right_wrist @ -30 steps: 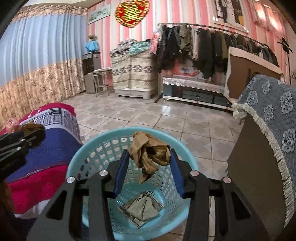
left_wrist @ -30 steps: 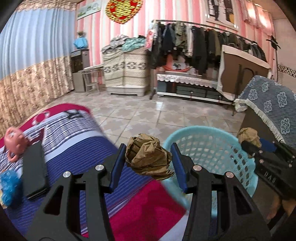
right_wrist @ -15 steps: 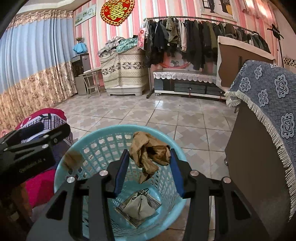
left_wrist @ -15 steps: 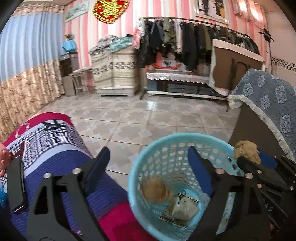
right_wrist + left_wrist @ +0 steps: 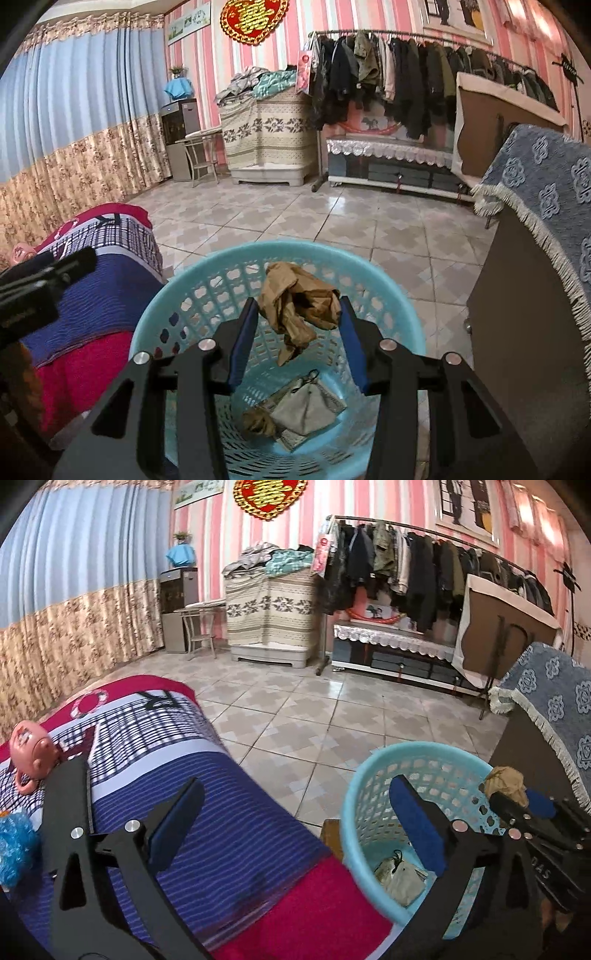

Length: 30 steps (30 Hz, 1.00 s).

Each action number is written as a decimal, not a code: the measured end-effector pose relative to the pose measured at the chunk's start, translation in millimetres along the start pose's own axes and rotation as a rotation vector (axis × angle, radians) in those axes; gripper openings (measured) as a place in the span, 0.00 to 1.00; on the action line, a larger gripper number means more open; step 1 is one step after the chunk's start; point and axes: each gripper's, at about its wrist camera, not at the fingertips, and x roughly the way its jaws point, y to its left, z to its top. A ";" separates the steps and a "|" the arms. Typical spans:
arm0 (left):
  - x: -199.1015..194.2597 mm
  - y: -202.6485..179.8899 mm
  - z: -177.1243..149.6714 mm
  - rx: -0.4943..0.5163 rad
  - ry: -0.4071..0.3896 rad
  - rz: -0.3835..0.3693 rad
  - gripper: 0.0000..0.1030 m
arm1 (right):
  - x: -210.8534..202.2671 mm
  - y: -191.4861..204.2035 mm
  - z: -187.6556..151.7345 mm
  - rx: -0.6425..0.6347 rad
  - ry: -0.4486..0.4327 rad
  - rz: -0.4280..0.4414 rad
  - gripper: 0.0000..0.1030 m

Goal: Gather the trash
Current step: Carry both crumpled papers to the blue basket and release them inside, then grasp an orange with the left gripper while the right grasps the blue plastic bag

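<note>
Left wrist view: looks forward and downward along the left claw [image 5: 295, 819], from above the bed [image 5: 229, 819], with the turquoise basket [image 5: 373, 775] close at lower right. Right wrist view: looks steeply down along the right claw [image 5: 299, 321], directly over the same basket [image 5: 207, 266], close to its rim. Both views share the basket, the bed edge, the tiled floor [image 5: 332, 716] and the clothes rack [image 5: 406, 74] on the far wall; each shows the other claw at its margin.

White letters reading "DAS" are printed on the black body of the right claw [image 5: 524, 805], seen at the left wrist view's right edge. A gold character fills the red heart-shaped wall ornament [image 5: 254, 18]; it is not legible.
</note>
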 end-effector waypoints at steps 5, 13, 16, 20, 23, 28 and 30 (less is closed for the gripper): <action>-17.6 14.8 -2.9 0.003 -0.012 0.034 0.94 | -5.5 3.3 1.5 0.013 -0.048 -0.032 0.85; -51.5 54.3 -15.1 -0.051 -0.012 0.077 0.94 | -14.5 21.0 5.1 -0.016 -0.068 -0.041 0.88; -69.6 77.3 -23.5 -0.076 -0.008 0.113 0.94 | -21.4 33.9 6.2 -0.027 -0.073 -0.008 0.88; -93.8 114.0 -38.2 -0.111 0.003 0.170 0.94 | -30.0 63.5 6.5 -0.065 -0.080 0.041 0.88; -115.8 146.3 -52.5 -0.116 0.008 0.244 0.94 | -37.5 89.2 5.1 -0.090 -0.085 0.091 0.88; -148.7 201.8 -77.4 -0.167 0.037 0.334 0.94 | -45.1 136.9 -7.2 -0.170 -0.061 0.175 0.88; -162.0 225.9 -90.3 -0.194 0.046 0.388 0.94 | -48.4 156.1 -13.2 -0.203 -0.053 0.206 0.88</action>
